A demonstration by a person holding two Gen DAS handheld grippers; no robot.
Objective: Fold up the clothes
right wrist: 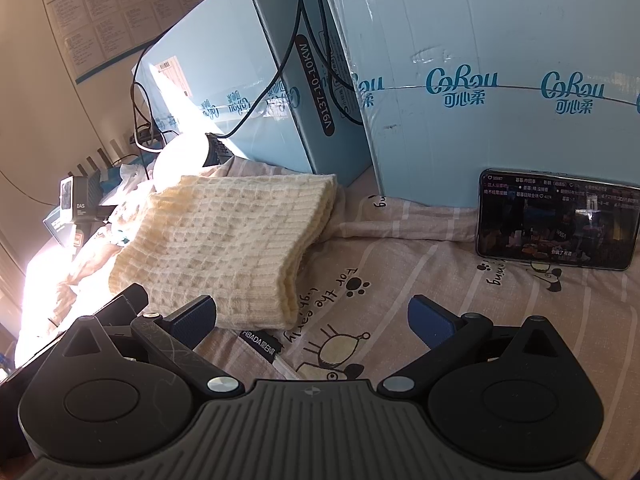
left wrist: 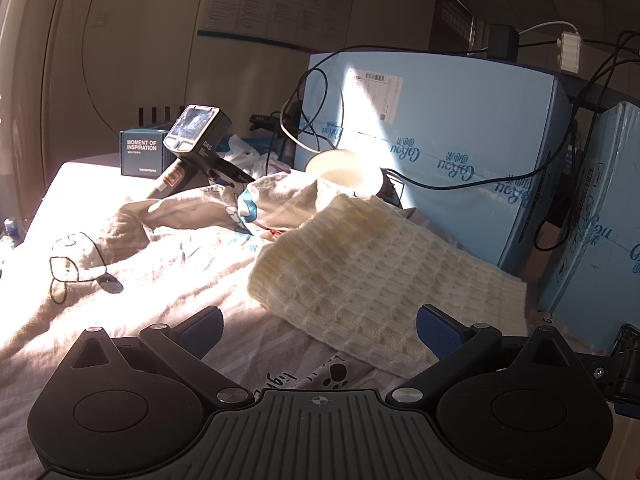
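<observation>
A cream waffle-knit garment (left wrist: 372,268) lies folded on the printed bedsheet (left wrist: 132,312); it also shows in the right wrist view (right wrist: 224,244). My left gripper (left wrist: 320,330) is open and empty, its blue pads just in front of the garment's near edge. My right gripper (right wrist: 312,320) is open and empty, hovering over the sheet (right wrist: 420,292) at the garment's near right corner. A rumpled printed cloth (left wrist: 224,208) lies behind the knit garment.
Large light-blue cartons (left wrist: 440,152) (right wrist: 480,80) with cables stand close behind the bed. A phone (right wrist: 558,220) leans against one carton, screen lit. A handheld device (left wrist: 192,148), a small dark box (left wrist: 142,152) and a white cup (left wrist: 344,172) sit at the back.
</observation>
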